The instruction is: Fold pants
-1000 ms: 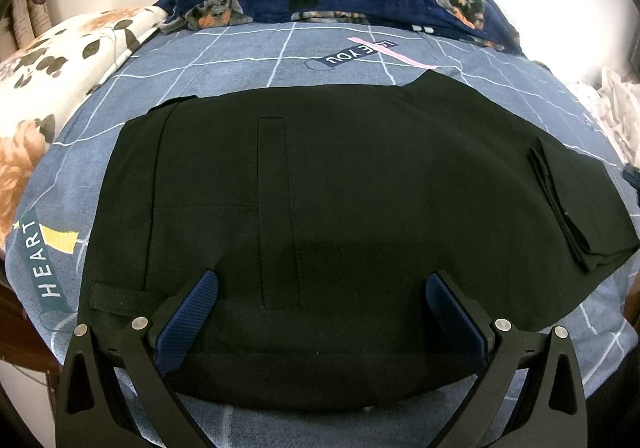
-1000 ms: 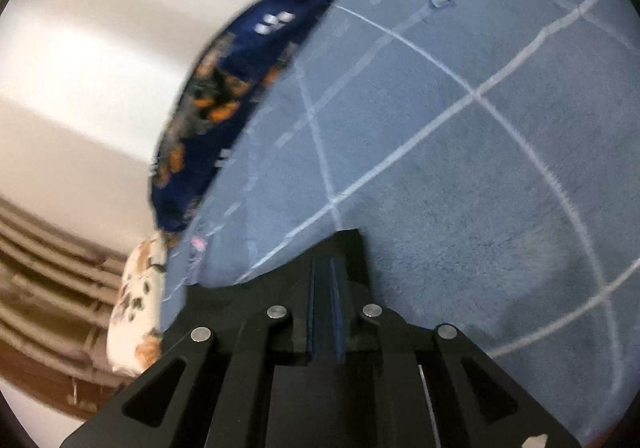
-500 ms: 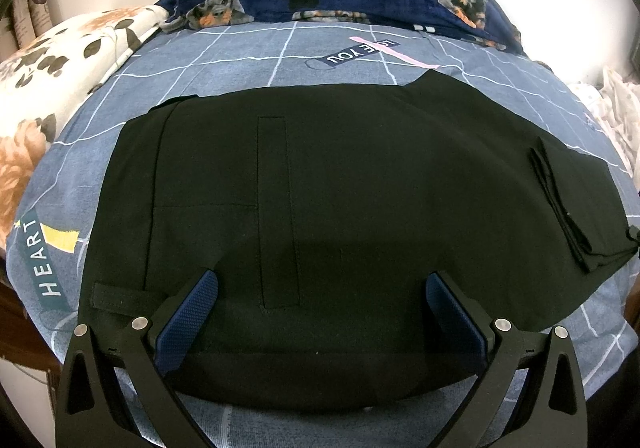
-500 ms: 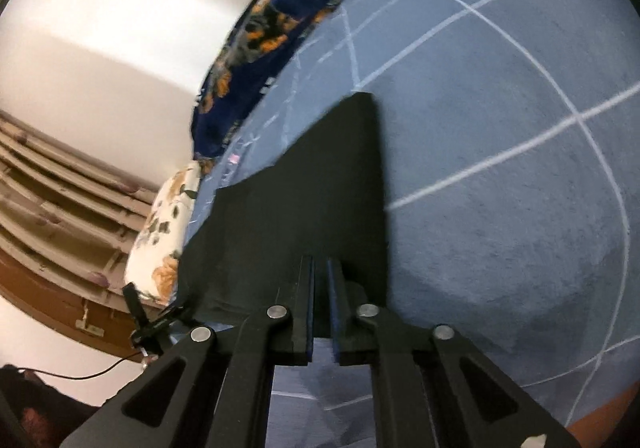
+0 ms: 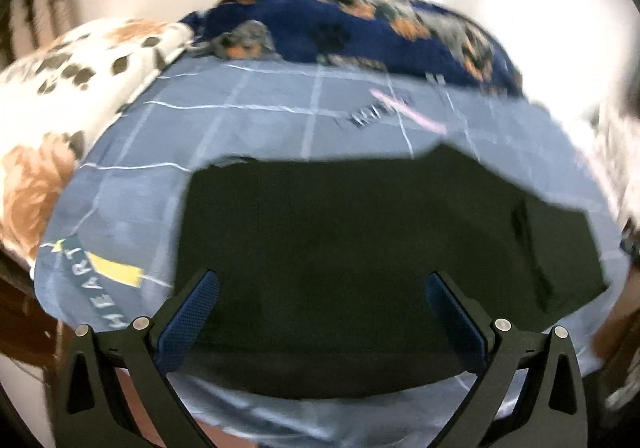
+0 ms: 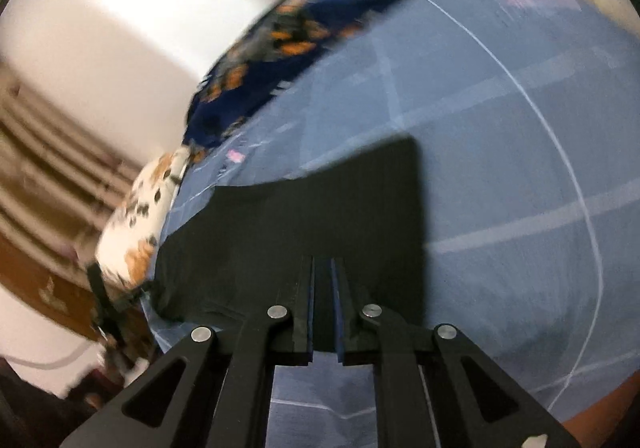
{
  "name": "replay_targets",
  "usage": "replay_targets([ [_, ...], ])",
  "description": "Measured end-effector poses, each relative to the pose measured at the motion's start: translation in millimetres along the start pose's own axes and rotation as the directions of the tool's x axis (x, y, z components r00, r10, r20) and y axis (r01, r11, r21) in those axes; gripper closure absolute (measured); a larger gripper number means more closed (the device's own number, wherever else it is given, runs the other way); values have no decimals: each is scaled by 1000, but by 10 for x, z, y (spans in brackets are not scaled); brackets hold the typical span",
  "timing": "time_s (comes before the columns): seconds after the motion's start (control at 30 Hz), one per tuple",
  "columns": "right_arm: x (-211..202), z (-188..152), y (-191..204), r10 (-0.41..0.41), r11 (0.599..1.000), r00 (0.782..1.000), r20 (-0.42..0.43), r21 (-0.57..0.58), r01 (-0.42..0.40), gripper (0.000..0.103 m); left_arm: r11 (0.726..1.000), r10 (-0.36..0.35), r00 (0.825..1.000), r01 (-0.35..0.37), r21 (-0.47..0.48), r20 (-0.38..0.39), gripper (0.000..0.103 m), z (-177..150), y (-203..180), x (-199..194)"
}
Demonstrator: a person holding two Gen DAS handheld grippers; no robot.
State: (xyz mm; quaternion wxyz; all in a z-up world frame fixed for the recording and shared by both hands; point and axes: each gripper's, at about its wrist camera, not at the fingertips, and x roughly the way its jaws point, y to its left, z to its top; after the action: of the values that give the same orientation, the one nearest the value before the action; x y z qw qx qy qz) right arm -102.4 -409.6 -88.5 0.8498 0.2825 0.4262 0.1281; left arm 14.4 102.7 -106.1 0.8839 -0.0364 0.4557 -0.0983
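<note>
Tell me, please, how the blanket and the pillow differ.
The blanket is dark blue with orange-grey dog prints; the pillow is white with brown flowers. The blanket lies along the sheet's far edge, the pillow at its left side. Both border the blue sheet.

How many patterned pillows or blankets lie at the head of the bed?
2: a navy dog-print blanket across the far end, and a white floral pillow at the far left corner. The blur may hide others.

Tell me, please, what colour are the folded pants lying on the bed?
Plain black pants on the grey-blue grid-lined bedsheet; clearest in the left wrist view.
</note>
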Motion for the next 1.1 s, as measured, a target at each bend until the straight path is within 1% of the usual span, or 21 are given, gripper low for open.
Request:
replay_targets([
  [0.03, -18, 52, 139, 11, 1000, 1000, 9, -29, -11, 82, 1000, -7, 1000, 7, -24, -7, 0, 33, 142, -42],
  [0.1, -28, 125, 368, 65, 996, 998, 27, -54, -64, 57, 997, -18, 999, 15, -76, -31, 0, 57, 557, -93],
  [0.17, 40, 157, 570, 132, 990, 991, 29, -63, -130, 54, 992, -13, 998, 6, -128, -60, 1, 9, 957, -109],
  [0.2, 91, 150, 647, 161, 986, 987, 24, -59, -159, 54, 988, -27, 997, 16, -154, -68, 2, -23, 1115, -109],
  [0.23, 159, 130, 713, 193, 980, 981, 15, -46, -192, 53, 981, -54, 996, 39, -189, -72, 6, -67, 1257, -103],
  [0.27, 243, 111, 770, 224, 974, 975, -4, -27, -224, 51, 968, -99, 992, 79, -240, -74, 15, -134, 1425, -108],
  [0.33, 429, 50, 859, 257, 966, 965, -46, 3, -258, 51, 921, -207, 974, 163, -355, -89, 26, -271, 1744, -68],
  [0.37, 532, 10, 901, 261, 965, 963, -72, 11, -261, 51, 892, -255, 962, 197, -406, -94, 27, -362, 1856, -54],
  [0.4, 618, -24, 943, 257, 966, 961, -97, 12, -257, 51, 855, -312, 946, 242, -458, -83, 27, -454, 2017, -54],
  [0.43, 700, -61, 984, 248, 969, 961, -122, 11, -249, 51, 835, -346, 936, 274, -478, -69, 27, -507, 2088, -76],
  [0.5, 819, -118, 1034, 238, 971, 959, -155, 14, -239, 51, 818, -382, 923, 311, -484, -54, 27, -566, 2144, -127],
  [0.53, 871, -143, 1058, 242, 970, 956, -166, 21, -241, 51, 817, -386, 921, 313, -485, -57, 27, -575, 2149, -134],
  [0.6, 946, -173, 1061, 245, 970, 953, -180, 42, -241, 50, 821, -374, 923, 282, -497, -94, 27, -574, 2234, -87],
  [0.67, 990, -191, 1058, 255, 967, 949, -184, 62, -248, 50, 825, -374, 922, 281, -490, -102, 27, -585, 2252, -66],
  [0.77, 1049, -238, 1092, 258, 966, 947, -194, 74, -248, 44, 824, -415, 906, 338, -454, -79, 27, -553, 2245, -87],
  [0.8, 1070, -257, 1100, 253, 967, 947, -200, 74, -243, 42, 836, -418, 906, 354, -418, -68, 27, -525, 2224, -124],
  [0.9, 1152, -304, 1108, 245, 969, 943, -226, 87, -231, 41, 901, -356, 932, 320, -292, -77, 27, -387, 2110, -148],
  [0.97, 1205, -328, 1104, 239, 970, 941, -239, 101, -221, 39, 929, -313, 943, 280, -242, -110, 27, -346, 2102, -105],
  [1.0, 1222, -337, 1106, 240, 970, 940, -241, 107, -220, 39, 935, -305, 943, 270, -230, -131, 27, -348, 2139, -78],
  [1.03, 1232, -340, 1104, 244, 968, 939, -242, 115, -222, 39, 935, -310, 939, 272, -228, -150, 27, -332, 2133, -41],
  [1.1, 1227, -340, 1101, 244, 968, 940, -239, 120, -221, 36, 909, -389, 897, 339, -241, -208, 28, -380, 2182, 24],
])
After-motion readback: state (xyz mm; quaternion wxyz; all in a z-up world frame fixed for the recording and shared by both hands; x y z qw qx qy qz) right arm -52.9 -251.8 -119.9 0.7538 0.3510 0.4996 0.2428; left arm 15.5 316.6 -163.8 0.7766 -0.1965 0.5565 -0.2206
